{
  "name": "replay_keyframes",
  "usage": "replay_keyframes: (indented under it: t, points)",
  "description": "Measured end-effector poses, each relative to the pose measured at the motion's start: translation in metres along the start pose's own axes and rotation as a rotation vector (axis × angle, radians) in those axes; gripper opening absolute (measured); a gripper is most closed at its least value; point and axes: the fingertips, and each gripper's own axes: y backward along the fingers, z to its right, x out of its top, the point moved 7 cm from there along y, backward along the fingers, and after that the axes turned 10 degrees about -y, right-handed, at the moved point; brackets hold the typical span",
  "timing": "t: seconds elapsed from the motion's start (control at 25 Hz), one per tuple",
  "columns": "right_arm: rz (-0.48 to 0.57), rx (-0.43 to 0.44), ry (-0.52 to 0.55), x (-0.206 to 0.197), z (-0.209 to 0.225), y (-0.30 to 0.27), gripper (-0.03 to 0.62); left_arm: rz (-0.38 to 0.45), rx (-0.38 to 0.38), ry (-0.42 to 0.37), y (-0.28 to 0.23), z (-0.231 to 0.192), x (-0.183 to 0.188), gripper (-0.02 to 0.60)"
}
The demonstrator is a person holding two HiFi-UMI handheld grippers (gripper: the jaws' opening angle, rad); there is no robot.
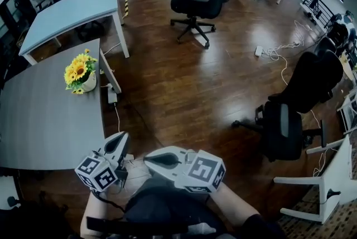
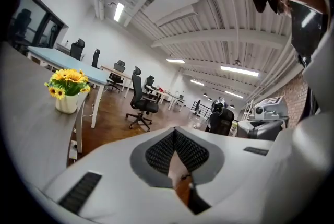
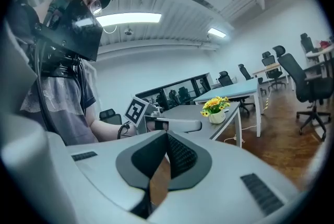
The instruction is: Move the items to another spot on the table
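While we stand off the near corner of the grey counter [image 1: 44, 115], we hold both tools low in front of us, over the wooden floor [image 1: 184, 82]. Our left hand-held gripper [image 1: 119, 140] is clenched with nothing between its jaws, and its own view shows the pads pressed together. Our right hand-held gripper [image 1: 148, 159], just beside it and pointing toward it, is likewise clenched on nothing. A white pot of yellow flowers [image 1: 81, 73] stands upright near the counter's far right edge, well apart from both tools. A light-blue table [image 1: 72, 9] sits beyond the flowers, and a black office chair [image 1: 189, 1] stands farther out on the floor.
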Motion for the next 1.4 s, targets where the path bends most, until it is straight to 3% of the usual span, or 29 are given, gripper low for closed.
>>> replay_keyframes:
  t: [0.16,0.44,0.72,1.0,1.28,1.4]
  points:
    - [-0.020,-0.001,0.071,0.037,0.027,-0.035,-0.017,0.055,0.010,-0.067,-0.013,-0.037,0.031,0.002]
    - [0.022,-0.058,0.091,0.082,0.073,-0.044,-0.017,0.096,0.047,-0.016,-0.014,-0.072,0.042,0.002]
    - [-0.014,-0.028,0.169,0.115,0.134,-0.026,-0.017,0.122,0.207,-0.038,-0.011,-0.084,0.051,0.002]
    - [-0.060,0.134,0.199,0.131,0.194,0.002,-0.017,0.132,0.454,-0.022,-0.037,-0.060,0.056,0.002]
    - [-0.054,0.277,0.148,0.161,0.243,0.026,-0.017,0.164,0.553,0.035,-0.079,-0.022,0.073,0.002]
    - [-0.064,0.345,0.194,0.175,0.249,0.026,-0.018,0.169,0.621,0.013,-0.079,-0.013,0.079,0.002]
